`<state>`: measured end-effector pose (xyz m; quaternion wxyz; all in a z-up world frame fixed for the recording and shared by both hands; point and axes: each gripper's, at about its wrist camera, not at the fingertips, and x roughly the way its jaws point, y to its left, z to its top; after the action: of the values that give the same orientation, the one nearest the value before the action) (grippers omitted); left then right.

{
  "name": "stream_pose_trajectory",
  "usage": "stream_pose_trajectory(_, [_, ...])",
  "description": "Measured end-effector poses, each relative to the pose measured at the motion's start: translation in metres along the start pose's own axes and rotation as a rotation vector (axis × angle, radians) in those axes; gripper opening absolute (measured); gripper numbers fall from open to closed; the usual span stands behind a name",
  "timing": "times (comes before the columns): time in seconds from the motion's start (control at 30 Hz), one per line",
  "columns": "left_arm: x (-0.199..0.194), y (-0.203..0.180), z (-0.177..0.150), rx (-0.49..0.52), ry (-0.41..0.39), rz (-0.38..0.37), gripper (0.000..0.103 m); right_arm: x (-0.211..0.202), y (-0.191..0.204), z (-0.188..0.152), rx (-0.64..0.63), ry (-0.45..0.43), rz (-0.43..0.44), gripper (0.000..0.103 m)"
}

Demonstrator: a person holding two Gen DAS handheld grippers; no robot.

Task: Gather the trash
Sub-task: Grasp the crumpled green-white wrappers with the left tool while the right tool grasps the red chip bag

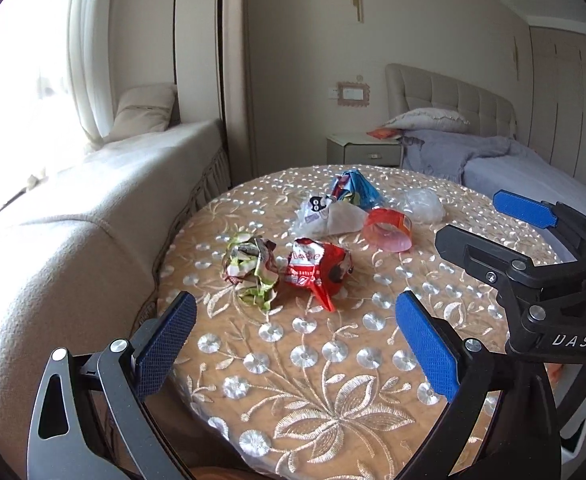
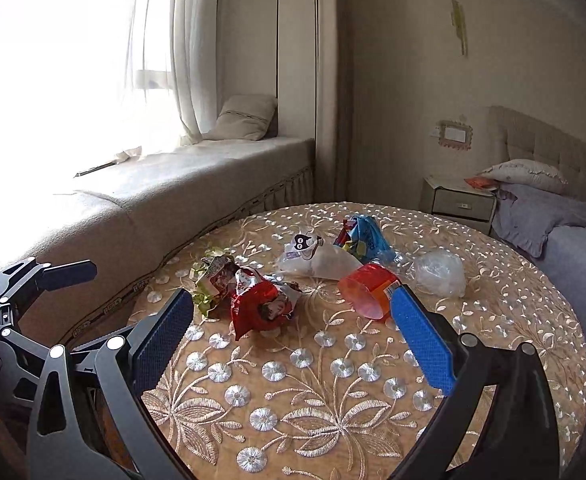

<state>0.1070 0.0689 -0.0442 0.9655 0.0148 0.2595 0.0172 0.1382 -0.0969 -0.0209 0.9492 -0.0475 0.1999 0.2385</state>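
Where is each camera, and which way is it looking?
Left wrist: on the left gripper, facing across the round table at the trash; its blue fingers and the right gripper show.
Right wrist: on the right gripper, facing the same table; the left gripper shows at left.
Both share the red wrapper.

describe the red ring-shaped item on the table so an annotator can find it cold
On the round embroidered table, look right of the crumpled red wrapper and in front of the white bag with the cartoon cat face. The translucent red plastic ring lies on its side: the only rigid, hollow, uncrumpled piece.
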Motion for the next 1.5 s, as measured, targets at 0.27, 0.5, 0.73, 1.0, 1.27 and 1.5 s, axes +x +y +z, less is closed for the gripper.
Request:
stream_pose_trajectory(0.27, [0.029, 0.021, -0.002, -0.028, 0.039, 0.012, 0.098, 0.035, 0.004, 0.001, -0.021, 0.052, -0.012, 0.098])
stream_pose_trajectory(0.5, [0.064, 0.04, -0.003, -0.036, 0.094, 0.013, 0.098, 0.077, -0.001, -0.004, -0.013, 0.144, -0.005, 0.098])
stream_pose_trajectory(0.73, [0.107, 0.053, 0.002, -0.012, 0.155, 0.027, 0.098, 0.115, 0.012, 0.0, -0.059, 0.203, 0.05, 0.098])
stream_pose_trajectory(1.0, [0.155, 0.059, 0.01, 0.043, 0.224, 0.042, 0.098, 0.165, 0.02, 0.004, -0.028, 0.319, 0.072, 0.098])
stream_pose_trajectory(1.27, [0.186, 0.056, 0.015, 0.089, 0.275, 0.041, 0.097, 0.195, 0.002, -0.011, 0.134, 0.443, 0.134, 0.077])
stream_pose_trajectory(1.5, [0.181, 0.061, 0.02, 0.059, 0.253, 0.019, 0.06, 0.178, 0.009, -0.013, 0.099, 0.407, 0.112, 0.071])
